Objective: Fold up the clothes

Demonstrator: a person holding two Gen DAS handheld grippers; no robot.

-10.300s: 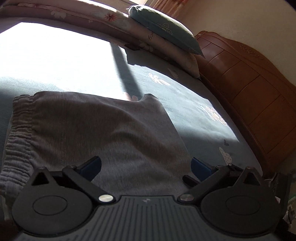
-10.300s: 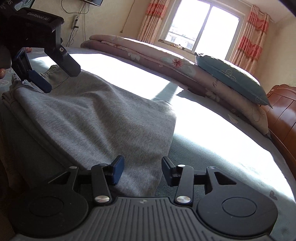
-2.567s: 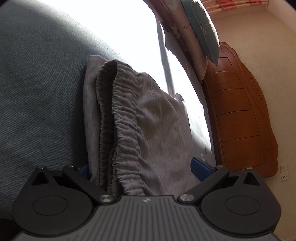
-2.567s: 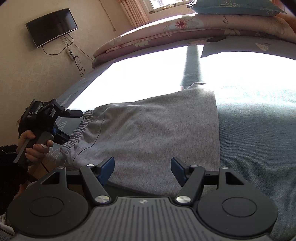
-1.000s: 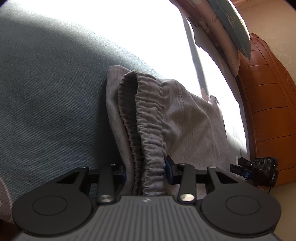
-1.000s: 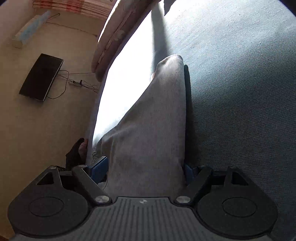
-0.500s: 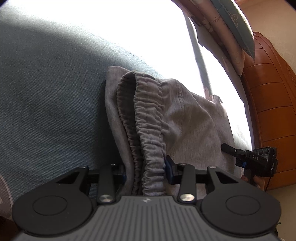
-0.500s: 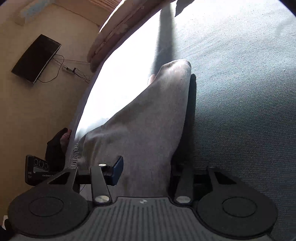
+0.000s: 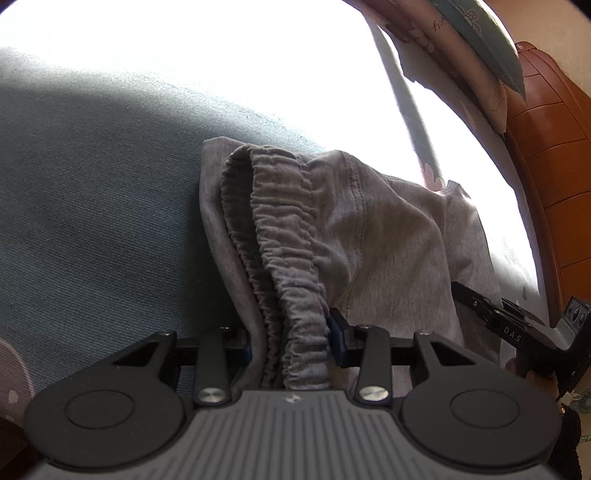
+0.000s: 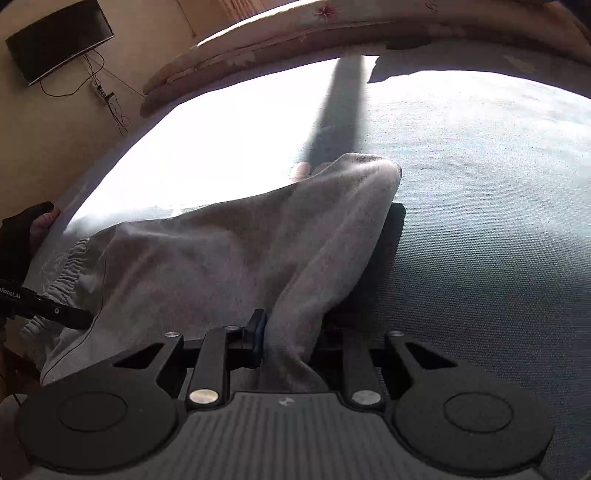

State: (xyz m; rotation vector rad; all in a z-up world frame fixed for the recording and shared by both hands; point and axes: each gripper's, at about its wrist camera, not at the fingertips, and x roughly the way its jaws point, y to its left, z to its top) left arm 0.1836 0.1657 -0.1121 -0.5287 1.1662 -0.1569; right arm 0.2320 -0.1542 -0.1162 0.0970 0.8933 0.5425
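Note:
Grey shorts with a gathered elastic waistband lie folded on the blue-grey bed. My left gripper is shut on the bunched waistband, which stands up between its blue pads. In the right wrist view the leg end of the shorts drapes up from the bed into my right gripper, whose jaws are closing with the fabric pinched between them. Each gripper shows in the other's view: the right gripper at the shorts' far edge, the left gripper at the waistband, with a gloved hand behind it.
Strong sunlight washes out the middle of the bed. A pillow on a floral quilt lies along the far side. A wooden headboard rises at the right. A wall television hangs beyond the bed's left edge.
The right gripper's jaws came together on the leg end of the shorts and lifted it off the bed, swinging round. The left gripper kept its hold on the waistband and shifted a little.

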